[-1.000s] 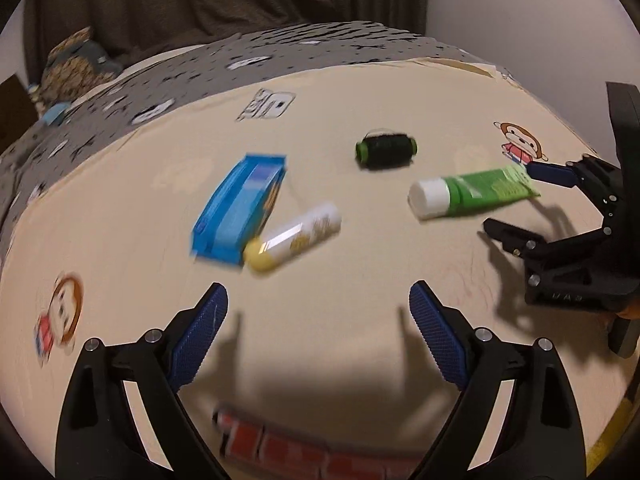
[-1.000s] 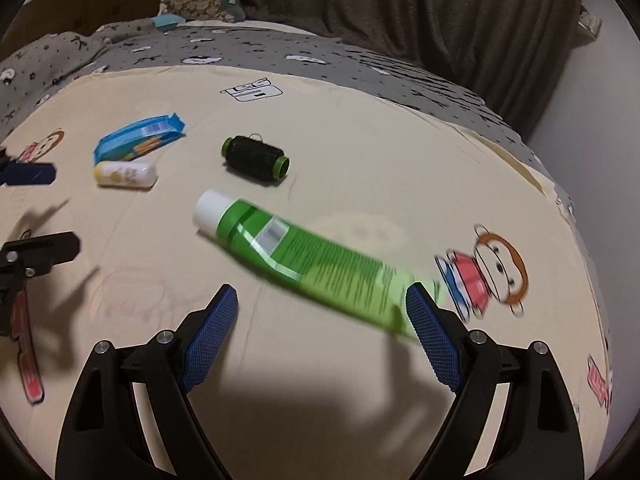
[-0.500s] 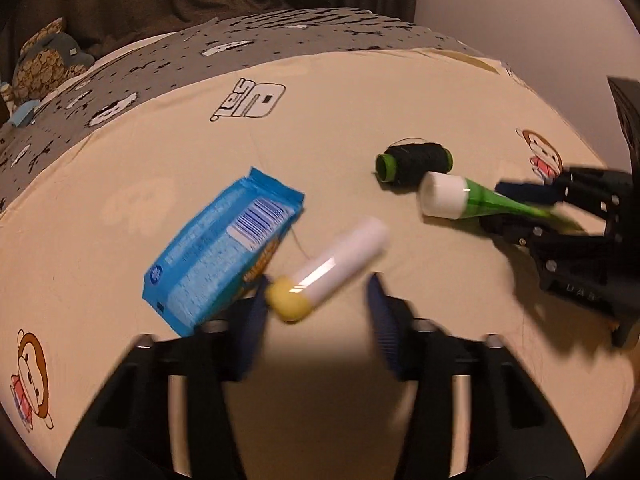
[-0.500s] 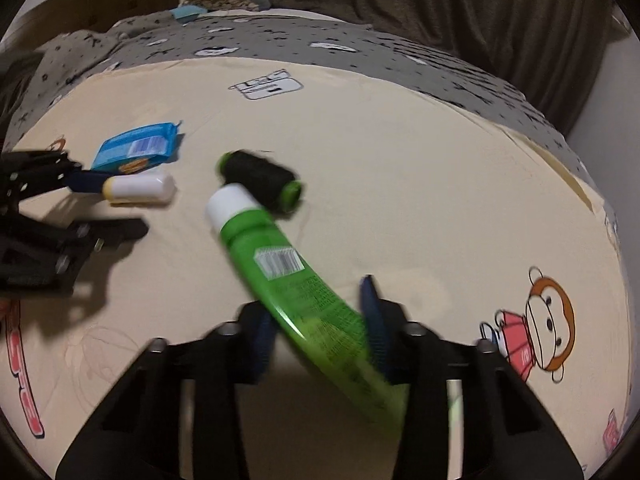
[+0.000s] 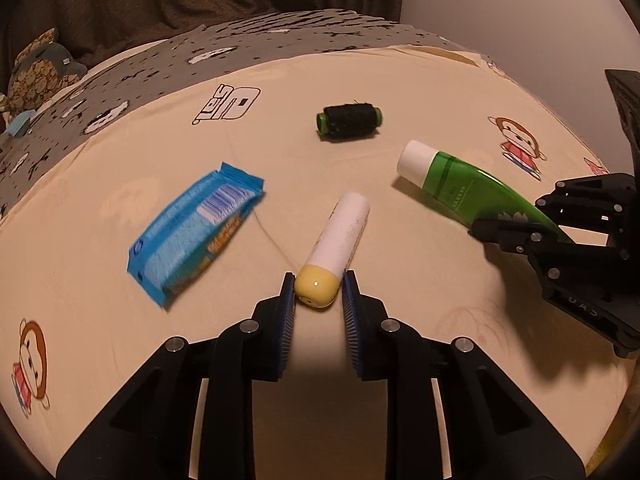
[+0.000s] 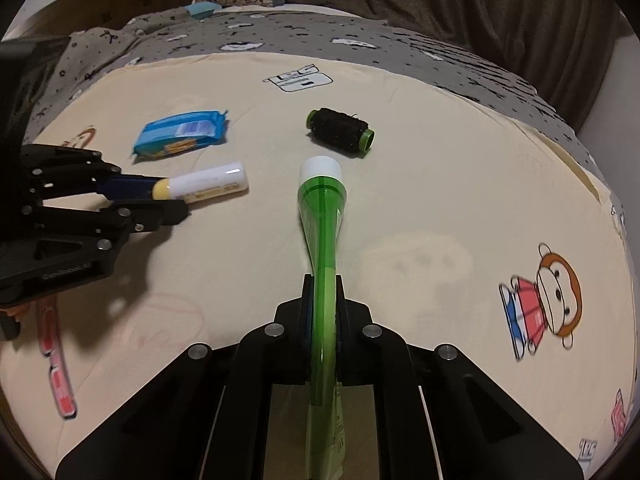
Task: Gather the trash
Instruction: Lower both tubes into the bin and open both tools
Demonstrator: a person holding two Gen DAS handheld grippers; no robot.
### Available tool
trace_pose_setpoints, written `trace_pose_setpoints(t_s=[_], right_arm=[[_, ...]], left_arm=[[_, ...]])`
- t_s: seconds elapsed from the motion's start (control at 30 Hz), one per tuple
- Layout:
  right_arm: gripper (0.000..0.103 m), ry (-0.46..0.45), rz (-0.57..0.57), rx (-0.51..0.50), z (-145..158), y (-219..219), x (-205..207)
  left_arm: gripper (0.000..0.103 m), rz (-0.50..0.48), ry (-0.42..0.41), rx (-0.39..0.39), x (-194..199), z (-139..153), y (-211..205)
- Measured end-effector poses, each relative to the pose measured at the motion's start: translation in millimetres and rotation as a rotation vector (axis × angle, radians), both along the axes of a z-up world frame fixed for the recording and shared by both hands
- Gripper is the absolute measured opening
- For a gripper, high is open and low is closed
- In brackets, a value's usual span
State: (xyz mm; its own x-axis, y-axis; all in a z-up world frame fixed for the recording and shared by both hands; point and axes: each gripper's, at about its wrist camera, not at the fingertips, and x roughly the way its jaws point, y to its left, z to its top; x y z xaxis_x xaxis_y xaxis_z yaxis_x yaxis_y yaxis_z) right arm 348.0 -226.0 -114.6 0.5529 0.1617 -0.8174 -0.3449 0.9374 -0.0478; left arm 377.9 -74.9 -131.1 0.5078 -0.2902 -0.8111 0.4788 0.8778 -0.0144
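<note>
White tube with yellow cap (image 5: 338, 246) lies on the bed sheet (image 5: 400, 80); left claw (image 5: 316, 300) now clamped on its yellow cap end, blue pads touching both sides, white body sticking out forward. A second ago that claw stood wide open short of the tube; its jaws have just been closing with the tube between them, and the tube now points more straight ahead than before. Green tube with white cap (image 6: 322, 216) is pinched by the right claw (image 6: 322, 292) on its flat crimped tail, cap end pointing away, tail running back between the fingers. Earlier the right claw was open with the tube lying crosswise in front of it; its jaws have just been closing too, tube between them, and the tube is now in line with the claw. Blue snack wrapper (image 5: 192, 236) lies left of the white tube, near but apart, not gripped. Black thread spool with green ends (image 5: 348, 122) sits farther back, just beyond the green tube's cap, same spot as before. Sheet is cream with monkey cartoon prints (image 6: 540, 300); grey patterned bedding (image 6: 360, 40) behind.
</note>
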Motion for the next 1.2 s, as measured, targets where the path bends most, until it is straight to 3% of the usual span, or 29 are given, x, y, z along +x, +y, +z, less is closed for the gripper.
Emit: trace_pose_setpoints(t_s=[0.37, 0.73, 1.0, 1.2], right_arm=[[0.009, -0.006, 0.015, 0.089, 20, 6, -77], [0.009, -0.037, 0.036, 0.203, 36, 20, -214], [0.009, -0.059, 0.048, 0.228, 28, 27, -300], [0.009, 0.007, 0.077, 0.238, 5, 37, -348]], left_arm=[[0.021, 0.018, -0.014, -0.057, -91, 21, 23], [0.021, 0.051, -0.069, -0.093, -232, 45, 53], [0.021, 0.078, -0.072, -0.095, -330, 29, 65], [0.021, 0.090, -0.020, -0.087, -384, 2, 73]])
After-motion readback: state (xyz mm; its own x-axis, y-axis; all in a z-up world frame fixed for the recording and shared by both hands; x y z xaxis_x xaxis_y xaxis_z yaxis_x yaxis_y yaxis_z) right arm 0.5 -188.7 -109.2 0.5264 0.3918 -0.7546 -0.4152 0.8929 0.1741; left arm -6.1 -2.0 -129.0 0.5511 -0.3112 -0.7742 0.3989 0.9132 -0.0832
